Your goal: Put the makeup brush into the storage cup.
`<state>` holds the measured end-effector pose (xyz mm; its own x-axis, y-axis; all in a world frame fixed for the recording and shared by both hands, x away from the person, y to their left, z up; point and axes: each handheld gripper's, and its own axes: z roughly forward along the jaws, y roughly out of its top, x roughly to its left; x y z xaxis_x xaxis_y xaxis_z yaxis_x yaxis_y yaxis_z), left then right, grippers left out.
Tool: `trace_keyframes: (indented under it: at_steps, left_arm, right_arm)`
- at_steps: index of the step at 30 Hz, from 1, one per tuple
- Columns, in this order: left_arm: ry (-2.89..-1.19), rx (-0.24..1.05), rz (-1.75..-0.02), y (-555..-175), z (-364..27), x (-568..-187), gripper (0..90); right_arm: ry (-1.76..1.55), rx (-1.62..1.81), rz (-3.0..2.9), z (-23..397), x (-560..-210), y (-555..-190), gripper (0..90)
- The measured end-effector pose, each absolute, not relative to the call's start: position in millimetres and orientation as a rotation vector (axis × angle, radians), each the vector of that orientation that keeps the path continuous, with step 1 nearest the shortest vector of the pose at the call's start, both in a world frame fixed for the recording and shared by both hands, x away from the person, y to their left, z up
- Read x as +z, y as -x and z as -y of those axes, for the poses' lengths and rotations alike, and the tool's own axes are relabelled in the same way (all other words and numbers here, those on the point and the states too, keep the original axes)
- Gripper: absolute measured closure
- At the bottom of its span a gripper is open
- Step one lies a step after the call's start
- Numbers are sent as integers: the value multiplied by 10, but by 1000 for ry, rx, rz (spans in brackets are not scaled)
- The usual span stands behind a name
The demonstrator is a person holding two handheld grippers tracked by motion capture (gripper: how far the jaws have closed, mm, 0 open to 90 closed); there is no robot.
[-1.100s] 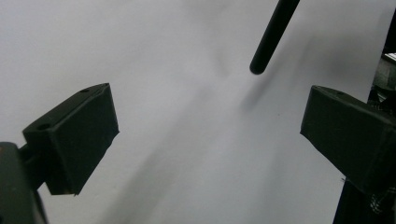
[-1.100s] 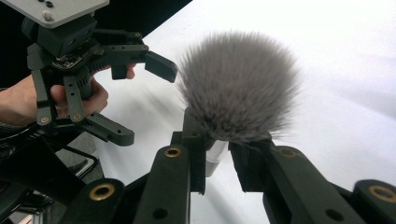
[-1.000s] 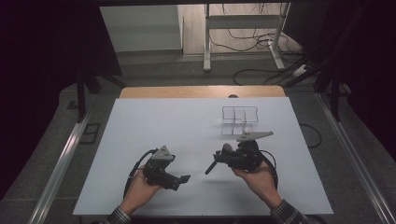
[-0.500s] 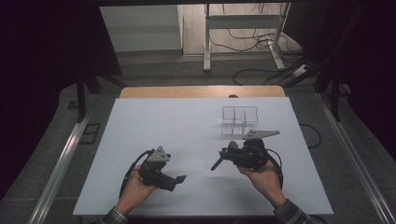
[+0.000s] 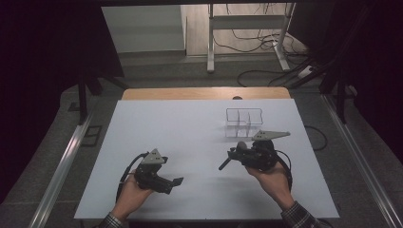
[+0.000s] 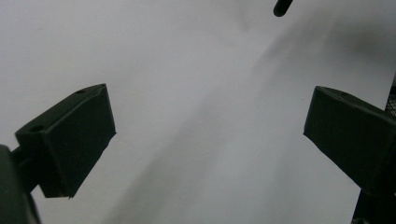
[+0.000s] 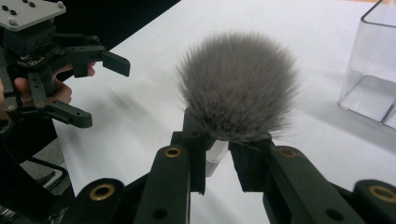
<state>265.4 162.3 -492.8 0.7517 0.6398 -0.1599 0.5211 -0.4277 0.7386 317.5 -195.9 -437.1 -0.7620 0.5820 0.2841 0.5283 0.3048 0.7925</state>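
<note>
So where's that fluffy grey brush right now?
The brush is clamped in the right gripper, held above the white table, right of centre in the high view, just in front of the clear plastic organiser.

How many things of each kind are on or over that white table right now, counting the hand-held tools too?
Grippers: 2, left open and empty, right shut on the brush
Brush: 1, grey and fluffy
Clear box with compartments: 1
Total: 4
</note>
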Motion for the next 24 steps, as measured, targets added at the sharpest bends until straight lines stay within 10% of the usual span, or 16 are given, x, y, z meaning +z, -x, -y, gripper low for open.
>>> trace_keyframes:
  at_steps: [24]
  left_arm:
    - [-2091,225,-943,-2523,-1934,-4947,20]
  right_arm:
    - [-1110,1483,-2392,2193,-4278,-3262,765]
